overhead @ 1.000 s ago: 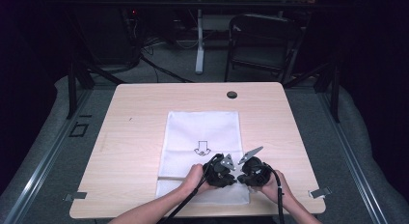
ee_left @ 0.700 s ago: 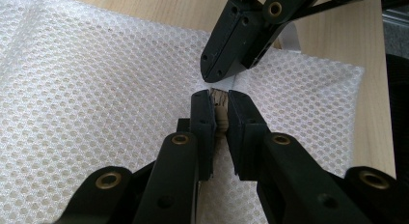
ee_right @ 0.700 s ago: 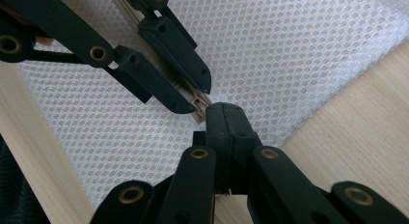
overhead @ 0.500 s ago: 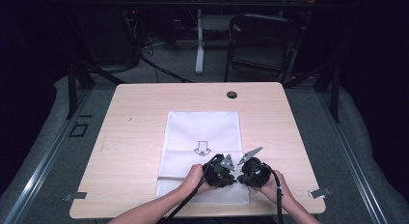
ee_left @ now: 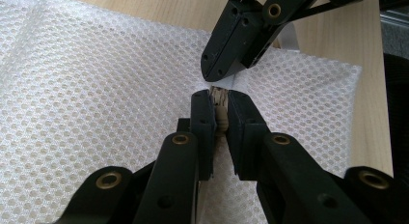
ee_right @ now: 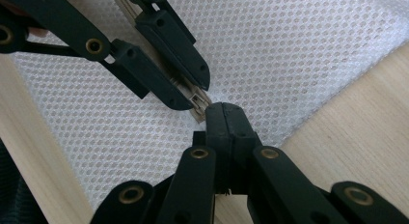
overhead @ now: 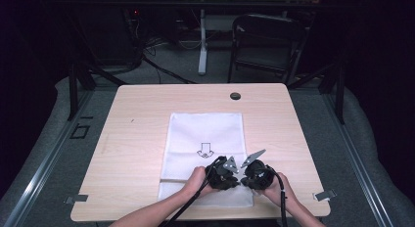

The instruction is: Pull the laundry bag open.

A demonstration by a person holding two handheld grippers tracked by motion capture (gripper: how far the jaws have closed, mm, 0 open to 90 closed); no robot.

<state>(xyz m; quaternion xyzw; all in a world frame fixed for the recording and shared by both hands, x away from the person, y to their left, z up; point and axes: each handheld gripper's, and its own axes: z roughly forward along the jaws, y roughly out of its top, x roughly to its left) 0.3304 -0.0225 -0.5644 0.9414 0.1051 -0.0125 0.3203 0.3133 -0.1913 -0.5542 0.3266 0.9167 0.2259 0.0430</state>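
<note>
White mesh bag [overhead: 205,139] lies flat on the tabletop [overhead: 137,139], near its front edge, left tool [ee_left: 219,105] clamped on the beige zipper [ee_left: 220,96] at the bag's near end, right tool [ee_right: 223,110] closed tight just beside it.

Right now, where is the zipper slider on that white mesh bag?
The zipper slider sits clamped in the left gripper, on the zipper line near the white mesh bag's near right corner, with the right gripper pinched shut right beside it.
</note>
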